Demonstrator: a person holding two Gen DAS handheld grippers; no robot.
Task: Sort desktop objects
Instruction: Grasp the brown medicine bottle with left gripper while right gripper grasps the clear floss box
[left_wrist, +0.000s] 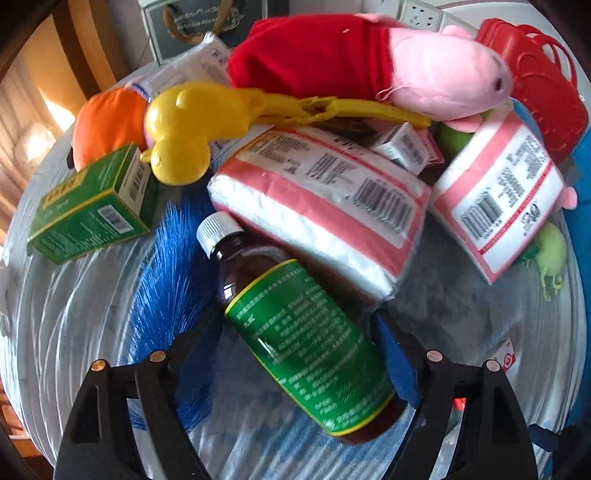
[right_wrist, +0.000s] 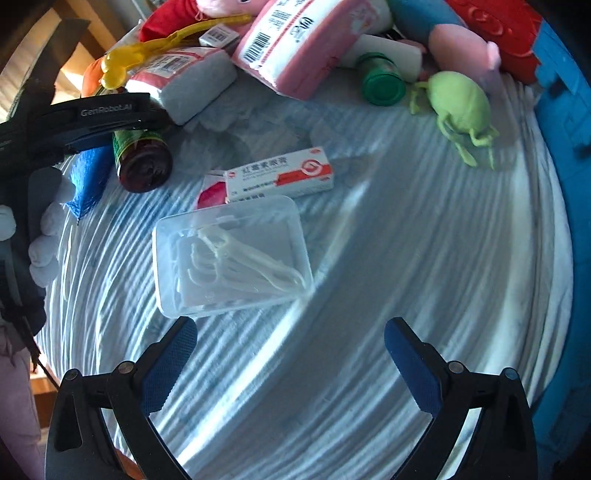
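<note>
A brown glass bottle (left_wrist: 306, 332) with a green label and white cap lay on its side, its cap end against a pink-and-white tissue pack (left_wrist: 321, 206), over blue bristles (left_wrist: 173, 273).

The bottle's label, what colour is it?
Green with yellow edges on the brown bottle, clearest in the left wrist view.

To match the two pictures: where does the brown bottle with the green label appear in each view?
Left wrist: brown bottle lies bottom centre, between the open left claw fingers.
Right wrist: its base shows at far left, under the other claw.
Shared landmark: yellow tongs.
</note>
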